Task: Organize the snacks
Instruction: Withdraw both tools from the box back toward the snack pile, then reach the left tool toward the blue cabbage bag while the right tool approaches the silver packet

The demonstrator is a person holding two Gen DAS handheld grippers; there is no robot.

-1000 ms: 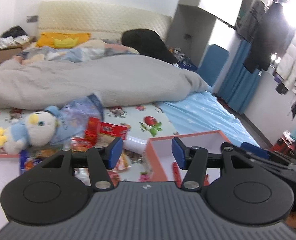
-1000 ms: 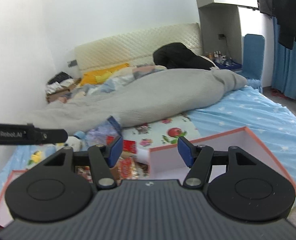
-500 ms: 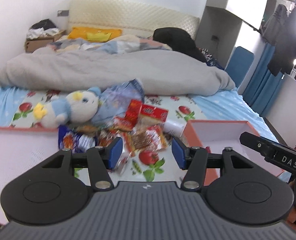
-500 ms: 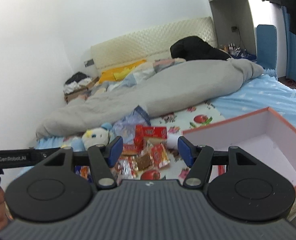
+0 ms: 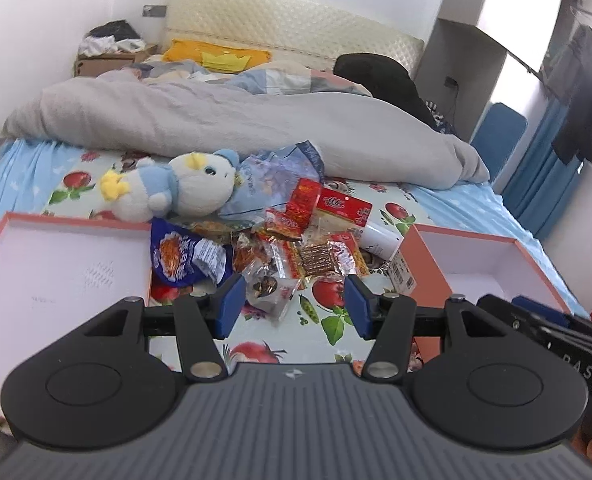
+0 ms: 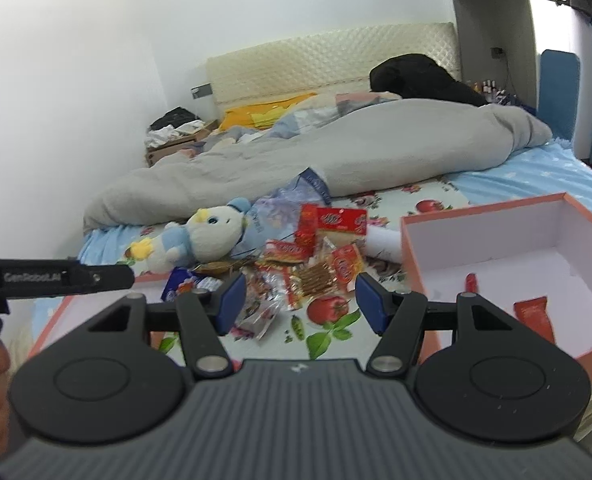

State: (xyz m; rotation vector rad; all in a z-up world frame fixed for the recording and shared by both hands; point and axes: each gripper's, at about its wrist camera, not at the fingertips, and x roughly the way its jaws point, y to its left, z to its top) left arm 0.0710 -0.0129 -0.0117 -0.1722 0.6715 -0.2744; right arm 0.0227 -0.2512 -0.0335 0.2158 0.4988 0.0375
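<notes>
Glossy crinkled plastic snack packets (image 5: 296, 248) lie on printed cloth sheet (image 5: 320, 344) beside a fuzzy plush toy (image 5: 175, 190).

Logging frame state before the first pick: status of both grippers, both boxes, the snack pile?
left gripper: open, holding nothing
right gripper: open, holding nothing
right box: open, two red items inside
left box: open, no snacks visible inside
snack pile: loose on the bed between the boxes

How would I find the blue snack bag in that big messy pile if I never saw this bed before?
Start at the grey duvet lying across the bed, then come forward to the plush toy with the blue hat. Just in front of the toy, against the left pink box, lies the blue snack bag. It is the only dark blue packet; the others around it are red, orange or clear.
</notes>
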